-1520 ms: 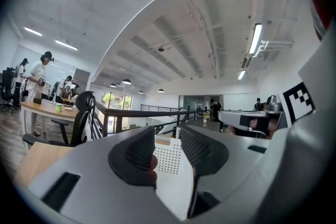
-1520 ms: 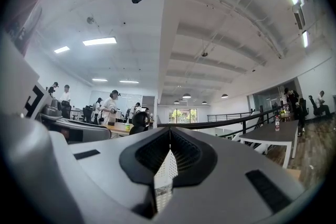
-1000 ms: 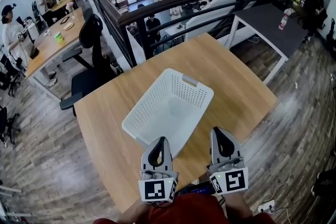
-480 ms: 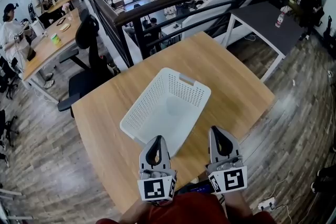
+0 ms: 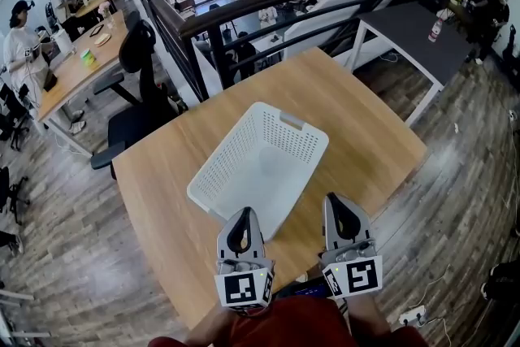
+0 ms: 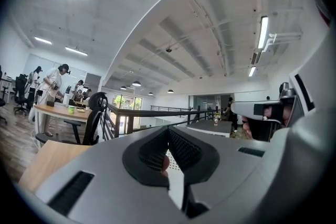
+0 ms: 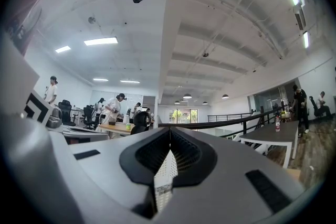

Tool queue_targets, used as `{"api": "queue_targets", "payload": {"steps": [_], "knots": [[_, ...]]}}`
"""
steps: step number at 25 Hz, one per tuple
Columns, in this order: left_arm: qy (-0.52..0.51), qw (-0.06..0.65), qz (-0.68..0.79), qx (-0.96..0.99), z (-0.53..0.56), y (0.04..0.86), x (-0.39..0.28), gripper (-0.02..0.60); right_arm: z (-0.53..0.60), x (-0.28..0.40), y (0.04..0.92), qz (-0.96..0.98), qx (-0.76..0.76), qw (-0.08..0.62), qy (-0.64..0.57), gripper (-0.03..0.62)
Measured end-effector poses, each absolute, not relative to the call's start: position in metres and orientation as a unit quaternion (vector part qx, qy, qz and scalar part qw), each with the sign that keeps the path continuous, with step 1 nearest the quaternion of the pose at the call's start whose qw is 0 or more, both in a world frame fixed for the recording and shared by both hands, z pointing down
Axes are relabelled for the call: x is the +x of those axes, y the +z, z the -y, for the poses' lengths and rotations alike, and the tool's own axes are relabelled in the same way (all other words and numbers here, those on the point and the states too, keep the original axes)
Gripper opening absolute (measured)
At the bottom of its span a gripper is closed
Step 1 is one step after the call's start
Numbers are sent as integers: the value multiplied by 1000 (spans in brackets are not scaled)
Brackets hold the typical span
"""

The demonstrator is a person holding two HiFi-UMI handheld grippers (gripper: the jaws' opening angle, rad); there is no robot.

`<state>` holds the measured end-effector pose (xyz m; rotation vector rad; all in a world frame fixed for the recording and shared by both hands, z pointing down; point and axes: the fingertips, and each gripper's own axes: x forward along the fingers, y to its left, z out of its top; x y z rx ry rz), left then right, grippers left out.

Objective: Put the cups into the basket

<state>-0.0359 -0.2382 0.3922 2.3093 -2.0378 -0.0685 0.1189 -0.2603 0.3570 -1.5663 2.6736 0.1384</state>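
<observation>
I see the white perforated plastic basket (image 5: 260, 166) empty, bare wooden bench (image 5: 357, 118) around it, left tool (image 5: 243, 213) and right tool (image 5: 334, 199) both closed.

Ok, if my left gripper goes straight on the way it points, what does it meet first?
Probably the white basket, which sits just ahead of the left gripper; whether the gripper would clear its rim is unclear.

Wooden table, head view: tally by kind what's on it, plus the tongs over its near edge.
White perforated basket: 1
Tongs: 2 (left tongs, right tongs, both shut and empty)
Cups: 0 in view
Total: 3
</observation>
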Motion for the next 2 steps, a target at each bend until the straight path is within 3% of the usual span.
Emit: {"api": "queue_targets", "payload": {"steps": [2], "knots": [[-22, 30, 661, 749, 238, 391, -36, 8, 260, 119, 357, -862, -505, 20, 45, 11]]}}
